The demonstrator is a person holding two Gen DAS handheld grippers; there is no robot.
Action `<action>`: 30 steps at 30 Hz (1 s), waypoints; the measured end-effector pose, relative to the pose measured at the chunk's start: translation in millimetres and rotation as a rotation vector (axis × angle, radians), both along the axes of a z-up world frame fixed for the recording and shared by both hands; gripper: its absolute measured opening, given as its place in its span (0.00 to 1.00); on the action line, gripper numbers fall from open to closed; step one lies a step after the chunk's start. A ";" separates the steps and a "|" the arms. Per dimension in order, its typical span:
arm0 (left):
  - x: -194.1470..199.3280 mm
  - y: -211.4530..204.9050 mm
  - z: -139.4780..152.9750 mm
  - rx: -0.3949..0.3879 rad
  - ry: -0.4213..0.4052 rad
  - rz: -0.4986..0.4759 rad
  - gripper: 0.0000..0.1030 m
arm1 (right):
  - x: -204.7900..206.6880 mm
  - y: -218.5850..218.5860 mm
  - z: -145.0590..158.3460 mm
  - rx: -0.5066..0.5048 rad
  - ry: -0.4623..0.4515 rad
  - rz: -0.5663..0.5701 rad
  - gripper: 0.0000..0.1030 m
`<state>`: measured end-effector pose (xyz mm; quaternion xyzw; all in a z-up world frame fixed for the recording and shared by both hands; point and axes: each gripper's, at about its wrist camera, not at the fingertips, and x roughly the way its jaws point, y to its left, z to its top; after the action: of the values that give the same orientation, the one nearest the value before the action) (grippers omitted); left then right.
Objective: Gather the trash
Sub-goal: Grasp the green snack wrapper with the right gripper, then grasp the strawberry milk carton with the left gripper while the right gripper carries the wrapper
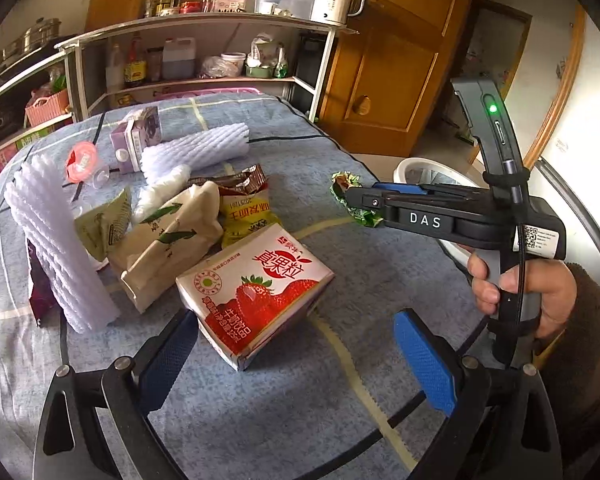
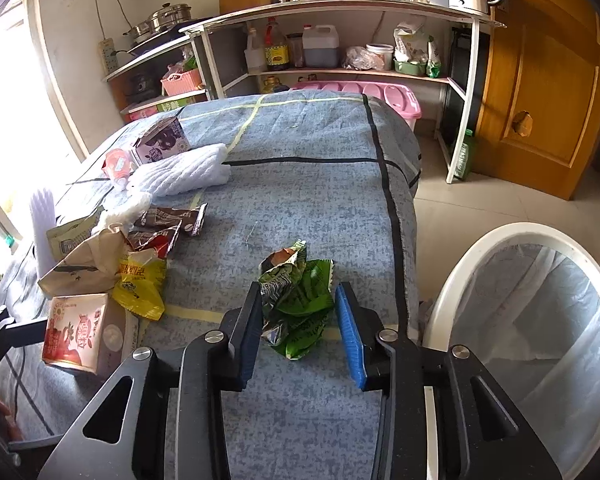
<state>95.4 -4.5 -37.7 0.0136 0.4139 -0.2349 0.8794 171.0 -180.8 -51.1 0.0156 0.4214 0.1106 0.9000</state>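
A blue checked cloth-covered table [image 2: 320, 200] bears a strawberry carton [image 1: 256, 292], wrappers [image 2: 140, 284] and foam sleeves [image 1: 196, 148].

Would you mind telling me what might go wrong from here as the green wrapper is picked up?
1. The crumpled green foil wrapper sits between the right gripper pads; the blue pad seems barely to touch it, so it may slip out.
2. The white lined bin stands off the table's edge, so a loose wrapper could fall to the floor.
3. The left gripper hangs open by the strawberry milk carton and might nudge it.
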 end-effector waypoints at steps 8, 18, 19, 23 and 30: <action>17.3 12.3 3.4 0.089 -0.067 0.056 0.97 | -4.0 0.1 1.7 0.027 -0.002 0.007 0.28; 34.7 8.9 -11.7 0.039 -0.021 -0.038 0.88 | -13.0 -1.3 2.1 0.063 0.006 0.006 0.28; 34.6 7.3 -13.0 0.038 -0.014 -0.042 0.85 | -13.7 -1.7 2.1 0.065 0.006 0.006 0.28; 29.5 -1.8 -14.1 0.056 -0.017 -0.076 0.74 | -16.6 -1.9 1.3 0.064 0.007 0.007 0.28; 27.0 -6.0 -14.8 0.047 0.003 -0.079 0.66 | -20.3 -2.8 1.4 0.075 0.005 0.004 0.28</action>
<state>122.4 -10.5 -52.5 0.0504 0.4196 -0.2597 0.8683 150.8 -183.6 -49.7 0.0489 0.4193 0.1279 0.8975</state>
